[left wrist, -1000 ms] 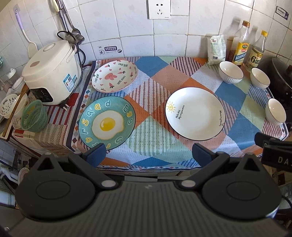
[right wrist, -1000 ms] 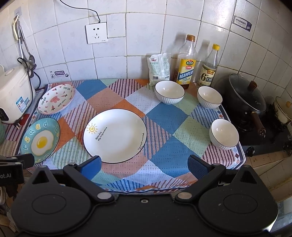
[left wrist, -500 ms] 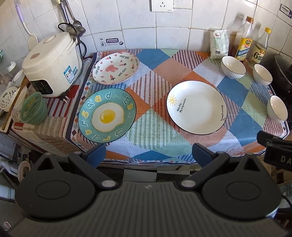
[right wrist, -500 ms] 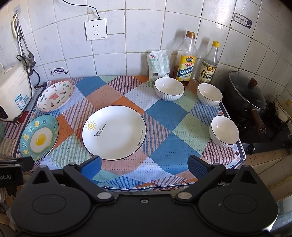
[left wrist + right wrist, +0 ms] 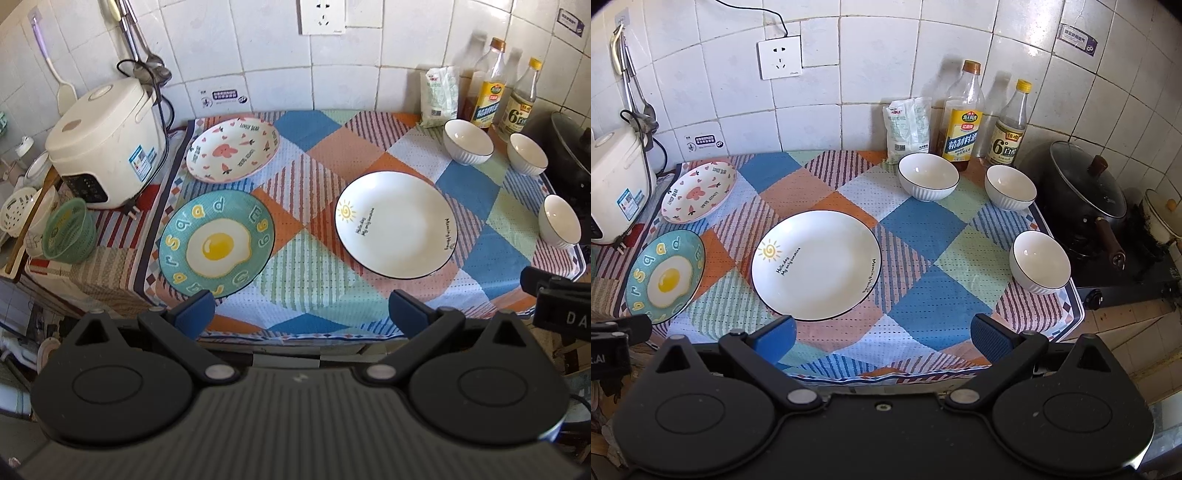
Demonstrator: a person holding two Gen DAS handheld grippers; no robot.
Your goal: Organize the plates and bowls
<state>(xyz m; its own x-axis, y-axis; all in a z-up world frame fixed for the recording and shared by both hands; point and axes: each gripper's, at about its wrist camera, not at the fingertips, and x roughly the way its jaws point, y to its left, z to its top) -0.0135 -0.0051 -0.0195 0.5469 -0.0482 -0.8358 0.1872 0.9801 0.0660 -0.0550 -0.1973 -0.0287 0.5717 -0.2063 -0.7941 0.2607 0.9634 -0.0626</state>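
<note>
Both tools hover off the near edge of the table (image 5: 849, 365), which is covered by a patchwork cloth (image 5: 916, 236). The left gripper (image 5: 301, 314) has its jaws spread wide and empty, and the right gripper (image 5: 882, 334) likewise has its jaws released with nothing between them. In the middle of the cloth lies a large white plate (image 5: 816, 264) with a small sun drawing. To its left, near the front, sits a teal plate (image 5: 217, 243) showing a fried egg, and farther back, just beyond it, a white plate with pink prints (image 5: 232, 148); the three plates lie apart from one another. Three white bowls stand upright on the right side: one bowl (image 5: 928, 176) at the far edge before the bottles (image 5: 962, 118), a second bowl (image 5: 1010, 187) to its right, and a third bowl (image 5: 1039, 261) nearer, by the right edge of the cloth. A rice cooker (image 5: 105, 142) stands at the far left, and a lidded black pot (image 5: 1086, 188) sits on the stove to the right.
</note>
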